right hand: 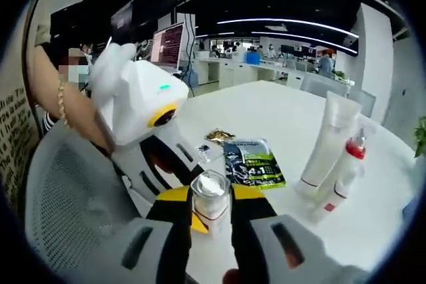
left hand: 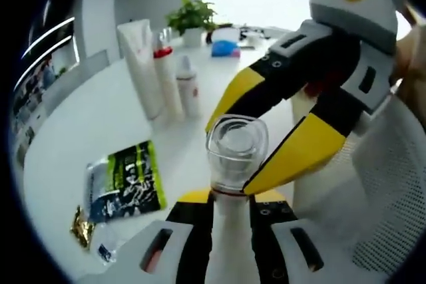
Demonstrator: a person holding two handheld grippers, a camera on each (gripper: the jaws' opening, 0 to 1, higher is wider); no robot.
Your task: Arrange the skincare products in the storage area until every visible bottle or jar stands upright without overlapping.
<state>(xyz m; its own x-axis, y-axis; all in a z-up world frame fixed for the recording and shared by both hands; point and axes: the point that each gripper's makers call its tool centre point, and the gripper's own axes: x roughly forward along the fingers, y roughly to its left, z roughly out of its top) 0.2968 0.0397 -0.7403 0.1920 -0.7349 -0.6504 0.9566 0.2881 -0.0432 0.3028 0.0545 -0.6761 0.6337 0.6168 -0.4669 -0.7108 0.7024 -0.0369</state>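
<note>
One clear-capped bottle (left hand: 234, 164) clamped in both grippers' jaws, three more upright bottles (left hand: 174, 81), one sachet (left hand: 128, 181) flat.

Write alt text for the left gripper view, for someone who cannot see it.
Two yellow-and-black grippers hold one white bottle with a clear cap: the left gripper clamps its neck from below, while the right gripper closes its jaws on the cap. Behind, on a white table, stand a tall white tube and two smaller bottles, with a green sachet lying flat.
</note>
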